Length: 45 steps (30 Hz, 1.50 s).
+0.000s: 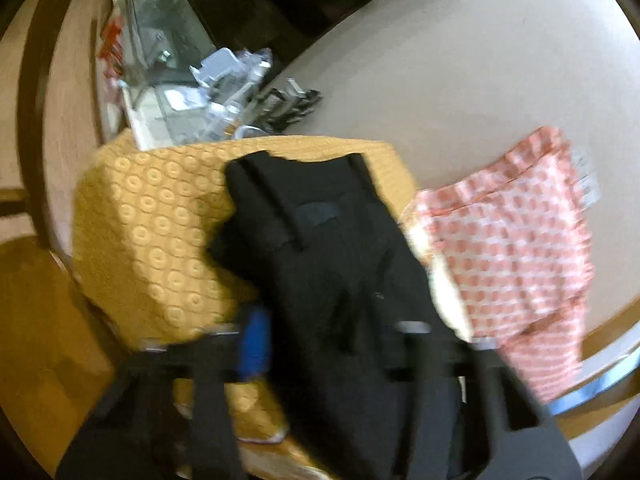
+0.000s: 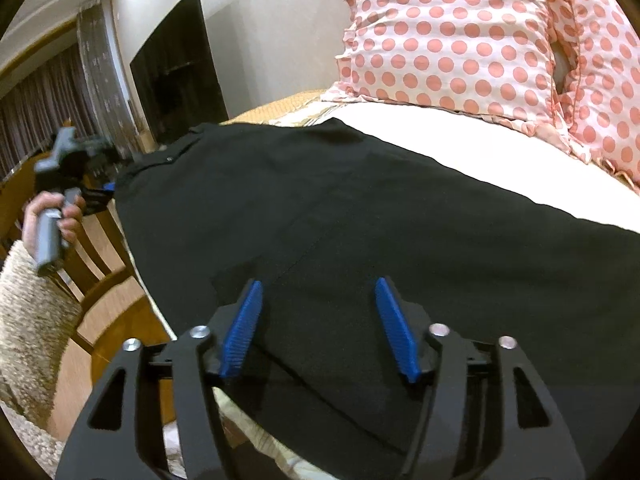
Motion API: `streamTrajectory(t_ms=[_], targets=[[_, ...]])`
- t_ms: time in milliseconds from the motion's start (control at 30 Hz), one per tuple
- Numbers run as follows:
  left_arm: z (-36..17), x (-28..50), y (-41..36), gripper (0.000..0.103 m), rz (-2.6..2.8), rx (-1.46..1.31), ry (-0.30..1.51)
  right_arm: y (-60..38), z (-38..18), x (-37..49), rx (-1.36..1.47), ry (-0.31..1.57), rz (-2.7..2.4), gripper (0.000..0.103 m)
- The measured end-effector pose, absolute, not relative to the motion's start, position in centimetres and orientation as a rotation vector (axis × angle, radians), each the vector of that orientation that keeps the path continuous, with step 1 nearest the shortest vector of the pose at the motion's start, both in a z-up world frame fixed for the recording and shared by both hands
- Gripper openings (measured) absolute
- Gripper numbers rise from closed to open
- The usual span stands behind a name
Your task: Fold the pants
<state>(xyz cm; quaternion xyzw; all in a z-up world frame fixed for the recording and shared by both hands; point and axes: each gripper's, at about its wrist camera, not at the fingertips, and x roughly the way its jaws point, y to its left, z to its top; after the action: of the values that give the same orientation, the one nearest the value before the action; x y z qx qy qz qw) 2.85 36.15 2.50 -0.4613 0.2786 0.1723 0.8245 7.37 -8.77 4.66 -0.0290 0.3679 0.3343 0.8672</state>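
On the round beige table (image 1: 460, 60), black fabric pants (image 2: 320, 208) lie flat, spread over a mustard-yellow circle-patterned cloth (image 1: 152, 232), with a pink polka-dot ruffled pillowcase (image 2: 448, 32) just beyond the pants. Long axis of the pants runs from the waistband end, at the left gripper (image 2: 102, 190), to the leg end under the right gripper (image 2: 318, 320). Left gripper: view blurred, one blue pad (image 1: 252, 340) shows against black fabric at the waistband edge; jaws look nearly together with cloth between them, so I read it as pinching the pants. Right gripper: blue pads (image 2: 240, 328) spread apart, hovering over the pants with nothing clamped, fabric directly below and ahead of the fingertips. Judgement: the coming fold turns on that axis. Each hand owns one end, left nearer the waist, right nearer the legs; right has yet to grip.
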Motion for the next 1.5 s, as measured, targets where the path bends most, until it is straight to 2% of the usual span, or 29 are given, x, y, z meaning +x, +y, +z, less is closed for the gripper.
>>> streamTrajectory(t_ms=[100,167,433,767,933,1067,1167,1367,1500], targets=[[3.2,3.1,35.6,0.012,0.380,-0.924,0.591,-10.0,5.4,6.8,-0.027,0.735,0.703,0.071],[4.8,3.3,34.5,0.009,0.386,-0.846,0.578,-11.2,6.1,6.5,-0.004,0.706,0.691,0.079],[13.0,6.2,26.0,0.008,0.232,-0.560,0.514,-16.7,7.6,6.3,0.094,0.652,0.593,0.080],[18.2,13.1,6.0,0.007,-0.233,-0.290,0.526,-26.5,7.4,5.1,0.238,0.611,0.379,0.081],[16.6,13.5,-4.8,0.007,-0.520,-0.212,0.570,-29.8,7.2,3.9,0.260,0.601,0.281,0.081],[11.4,12.8,-11.0,0.006,-0.677,-0.131,0.746,-31.9,6.7,3.3,0.273,0.605,0.214,0.084],[9.0,12.1,-12.6,0.006,-0.713,-0.091,0.797,-33.4,6.3,3.3,0.292,0.613,0.167,0.084],[10.9,10.6,-12.5,0.006,-0.715,-0.102,0.701,-34.9,6.2,3.0,0.294,0.595,0.123,0.084],[8.7,9.9,-14.1,0.006,-0.754,-0.076,0.769,-35.8,5.9,2.6,0.301,0.598,0.079,0.084]])
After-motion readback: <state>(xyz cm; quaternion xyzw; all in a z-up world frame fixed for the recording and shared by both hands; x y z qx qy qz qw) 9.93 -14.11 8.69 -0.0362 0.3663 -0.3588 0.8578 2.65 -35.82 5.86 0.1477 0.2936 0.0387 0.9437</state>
